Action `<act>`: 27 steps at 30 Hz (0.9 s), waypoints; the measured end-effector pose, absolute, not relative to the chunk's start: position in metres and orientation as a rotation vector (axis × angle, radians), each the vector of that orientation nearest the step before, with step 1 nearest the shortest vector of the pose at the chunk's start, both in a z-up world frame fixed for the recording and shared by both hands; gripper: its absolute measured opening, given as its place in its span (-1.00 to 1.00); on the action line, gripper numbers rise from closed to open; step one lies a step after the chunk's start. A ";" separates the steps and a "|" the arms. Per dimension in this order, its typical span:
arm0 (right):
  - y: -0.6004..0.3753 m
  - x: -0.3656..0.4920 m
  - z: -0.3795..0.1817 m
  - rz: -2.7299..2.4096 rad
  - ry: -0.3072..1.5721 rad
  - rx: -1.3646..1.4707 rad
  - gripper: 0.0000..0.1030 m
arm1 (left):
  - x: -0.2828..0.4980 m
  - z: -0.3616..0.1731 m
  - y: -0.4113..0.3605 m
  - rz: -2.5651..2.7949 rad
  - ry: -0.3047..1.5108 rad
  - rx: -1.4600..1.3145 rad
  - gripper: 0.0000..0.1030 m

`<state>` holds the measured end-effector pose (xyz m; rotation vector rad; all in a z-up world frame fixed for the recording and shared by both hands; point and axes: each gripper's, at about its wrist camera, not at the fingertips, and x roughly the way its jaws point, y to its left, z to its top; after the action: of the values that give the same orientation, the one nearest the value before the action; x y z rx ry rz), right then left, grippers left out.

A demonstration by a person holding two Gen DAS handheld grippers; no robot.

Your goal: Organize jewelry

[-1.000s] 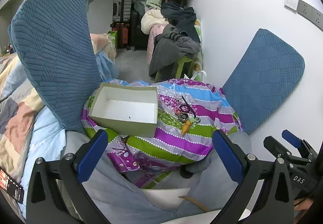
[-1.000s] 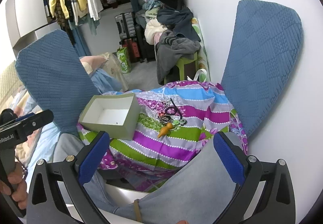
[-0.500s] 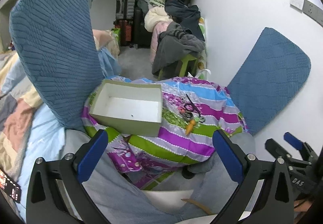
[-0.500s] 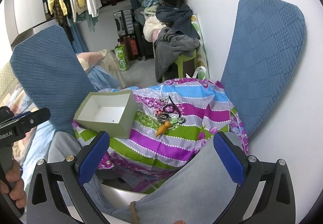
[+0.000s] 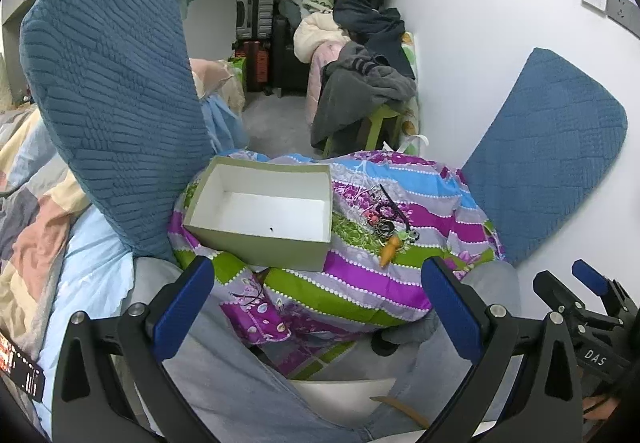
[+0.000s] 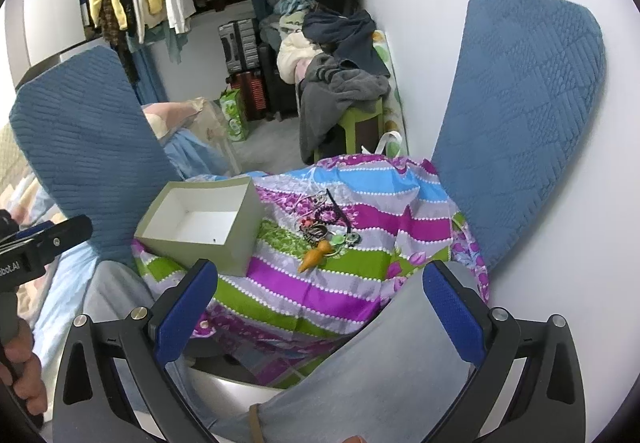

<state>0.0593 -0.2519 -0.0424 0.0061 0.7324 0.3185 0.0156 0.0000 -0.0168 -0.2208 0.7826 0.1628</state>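
A small heap of jewelry (image 5: 386,221) (image 6: 324,227), with beads, dark cords and an orange carrot-shaped charm (image 5: 390,250) (image 6: 315,260), lies on a striped purple, green and blue cloth (image 5: 360,283) (image 6: 360,211). Left of the heap stands a shallow green box (image 5: 260,239) (image 6: 200,247) with a white inside that holds only a tiny dark speck. My left gripper (image 5: 320,307) is open, held well short of the box, nothing between its fingers. My right gripper (image 6: 316,311) is open too, short of the heap.
Blue quilted cushions stand left (image 5: 108,91) and right (image 5: 548,151) of the cloth. A person's grey-trousered knees (image 5: 224,375) (image 6: 384,363) lie below the grippers. The white wall (image 5: 500,3) is close on the right. Behind are a green stool (image 5: 372,123) piled with clothes and suitcases (image 5: 256,19).
Both grippers have drifted slightly, so the box and jewelry sit a little differently in each view. Both stay open. Nothing on the cloth has moved.
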 end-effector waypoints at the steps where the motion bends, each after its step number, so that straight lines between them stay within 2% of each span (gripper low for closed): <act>1: -0.252 0.059 -0.043 0.321 0.732 0.006 0.99 | 0.016 -0.018 0.001 0.161 0.784 -0.228 0.99; 21: -0.247 0.066 -0.052 0.379 0.757 0.008 0.96 | 0.019 -0.033 0.004 0.174 0.820 -0.257 0.99; 24: -0.247 0.068 -0.053 0.378 0.758 0.019 0.85 | 0.021 -0.036 0.005 0.164 0.823 -0.273 0.99; 26: -0.248 0.070 -0.056 0.373 0.761 0.019 0.61 | 0.024 -0.038 0.005 0.169 0.829 -0.277 0.99; 27: -0.248 0.072 -0.058 0.379 0.765 0.021 0.57 | 0.027 -0.039 0.004 0.166 0.831 -0.273 0.99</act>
<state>0.0716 -0.2480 -0.0577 0.0213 0.7650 0.3794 0.0266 0.0042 -0.0386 -0.2726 0.8309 0.1662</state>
